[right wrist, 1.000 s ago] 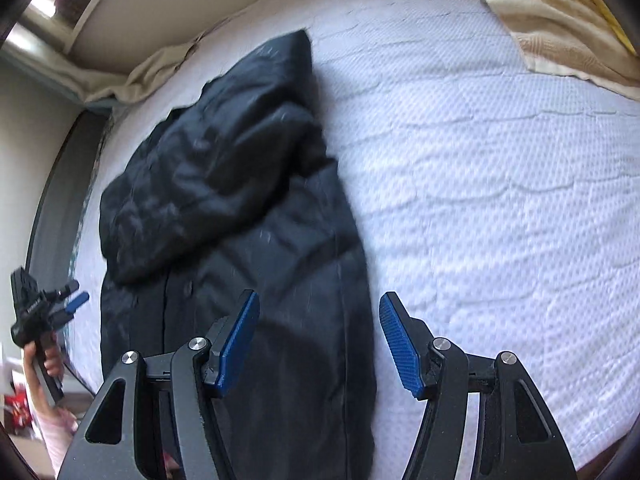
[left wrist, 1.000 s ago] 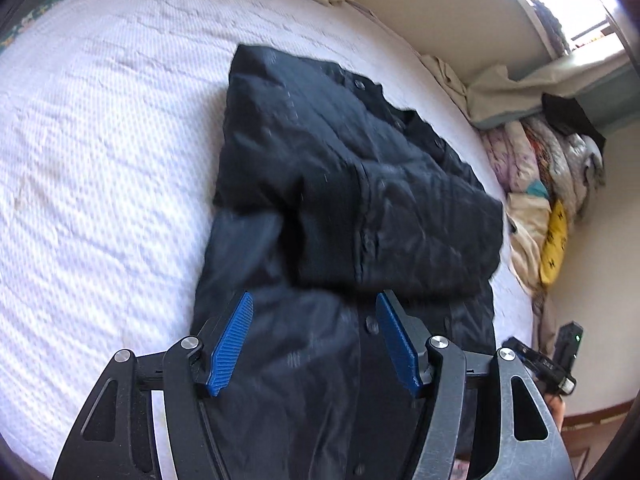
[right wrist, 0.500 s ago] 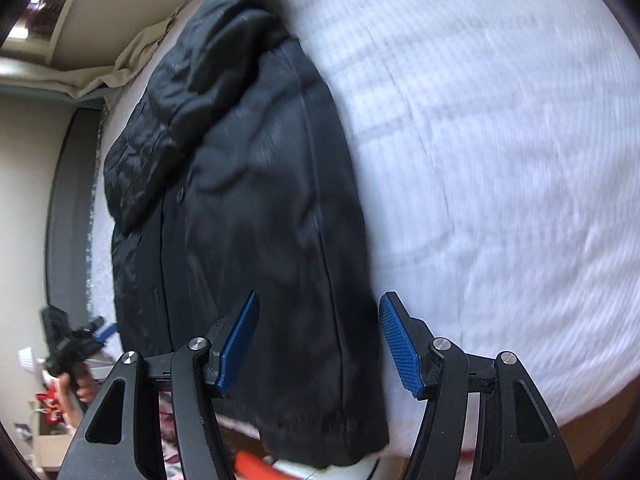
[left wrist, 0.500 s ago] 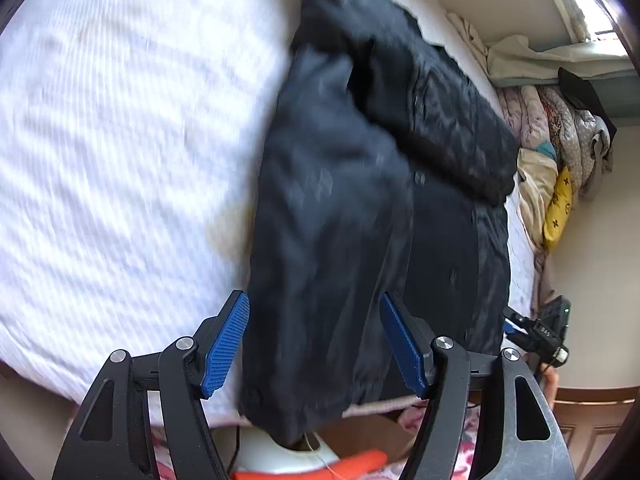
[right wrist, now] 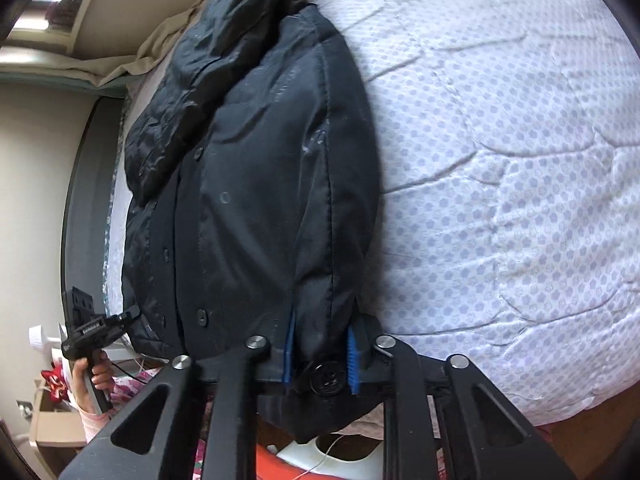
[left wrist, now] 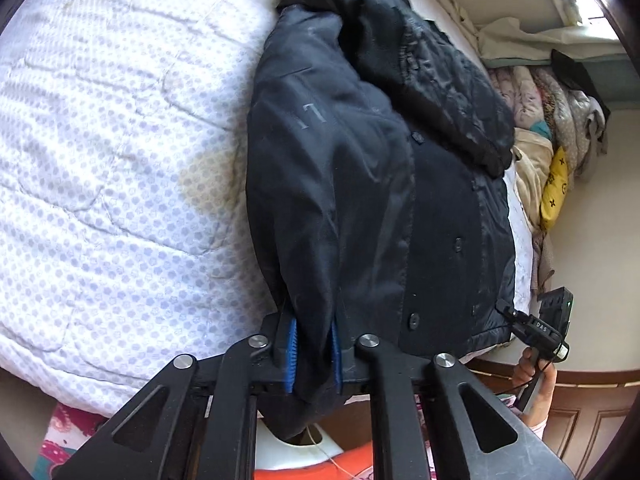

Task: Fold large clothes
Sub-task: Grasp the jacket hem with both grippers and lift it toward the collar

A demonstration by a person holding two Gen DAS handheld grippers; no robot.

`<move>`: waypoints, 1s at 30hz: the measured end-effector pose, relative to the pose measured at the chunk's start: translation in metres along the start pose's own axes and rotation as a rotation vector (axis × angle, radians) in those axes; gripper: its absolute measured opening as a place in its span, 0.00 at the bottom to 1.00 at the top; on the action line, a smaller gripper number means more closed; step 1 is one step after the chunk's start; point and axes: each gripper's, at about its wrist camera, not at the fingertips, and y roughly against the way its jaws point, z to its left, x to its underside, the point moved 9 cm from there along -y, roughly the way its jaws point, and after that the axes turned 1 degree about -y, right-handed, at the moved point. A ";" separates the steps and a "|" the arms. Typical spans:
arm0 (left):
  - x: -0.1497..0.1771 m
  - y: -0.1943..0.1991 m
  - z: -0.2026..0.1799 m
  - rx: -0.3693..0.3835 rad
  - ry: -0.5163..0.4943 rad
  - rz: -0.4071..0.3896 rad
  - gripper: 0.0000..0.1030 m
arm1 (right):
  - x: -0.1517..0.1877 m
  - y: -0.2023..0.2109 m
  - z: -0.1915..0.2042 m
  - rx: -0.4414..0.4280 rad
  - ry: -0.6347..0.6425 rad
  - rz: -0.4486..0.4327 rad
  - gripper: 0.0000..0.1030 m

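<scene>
A large black buttoned coat [left wrist: 360,168] lies lengthwise on a white quilted bed [left wrist: 112,152], with one sleeve folded across its upper part. Its hem hangs over the near bed edge. My left gripper [left wrist: 314,354] is shut on the hem at the coat's left corner. In the right wrist view the coat [right wrist: 256,168] fills the left half, and my right gripper [right wrist: 320,364] is shut on the hem at the right corner, beside a black button [right wrist: 326,376]. Each gripper shows small in the other's view, the right one [left wrist: 536,332] and the left one [right wrist: 96,332].
The white quilt [right wrist: 500,160] spreads to the right of the coat. A pile of folded bedding [left wrist: 552,132] with a yellow cushion lies at the far right. A white and orange object [left wrist: 320,456] sits on the floor below the bed edge. A wooden door [left wrist: 580,412] is at lower right.
Both grippers have moved down to the coat's hem at the bed edge and shut on it; they were open above the coat before.
</scene>
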 end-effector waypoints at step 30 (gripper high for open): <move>0.048 0.023 0.043 -0.048 0.104 -0.028 0.53 | 0.052 0.006 0.005 -0.031 -0.031 0.005 0.49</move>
